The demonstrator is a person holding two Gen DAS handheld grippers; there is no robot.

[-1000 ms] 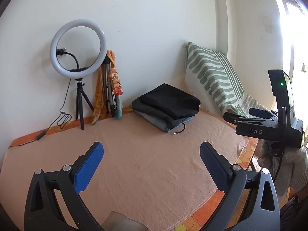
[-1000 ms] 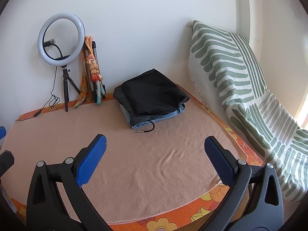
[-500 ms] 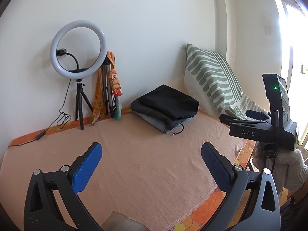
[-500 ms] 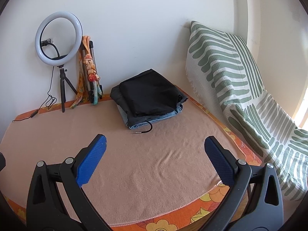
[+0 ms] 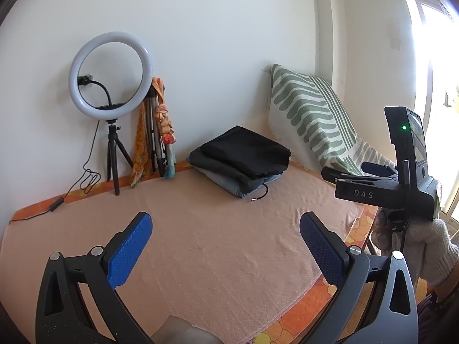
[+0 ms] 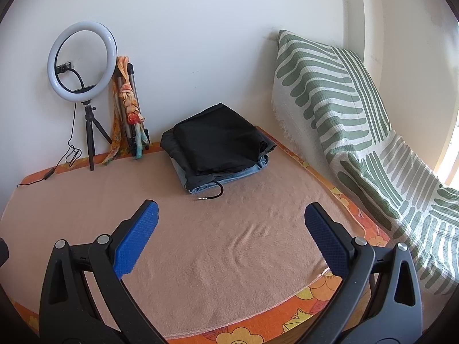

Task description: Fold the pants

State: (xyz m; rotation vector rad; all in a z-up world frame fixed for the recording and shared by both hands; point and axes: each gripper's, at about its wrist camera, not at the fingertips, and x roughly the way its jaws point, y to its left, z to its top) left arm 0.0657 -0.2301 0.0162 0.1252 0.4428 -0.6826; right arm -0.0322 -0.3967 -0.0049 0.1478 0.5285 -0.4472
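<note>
Two folded pants (image 6: 216, 143) on peach blanket (image 6: 218, 246) beside white wall (image 6: 200, 28).

Bright daylight, perhaps window (image 5: 439, 57) glare

left gripper (image 5: 225, 228): black frame, blue textured pads (image 5: 129, 250), silver screws
right gripper (image 6: 231, 222): same black frame, blue pads (image 6: 136, 238); in the left view its body read "DAS", with a green light lit
hand (image 5: 427, 250): wore a cream knit glove

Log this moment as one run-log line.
left gripper: open, empty | right gripper: open, empty | folded pants: stacked at back of blanket, untouched
</note>
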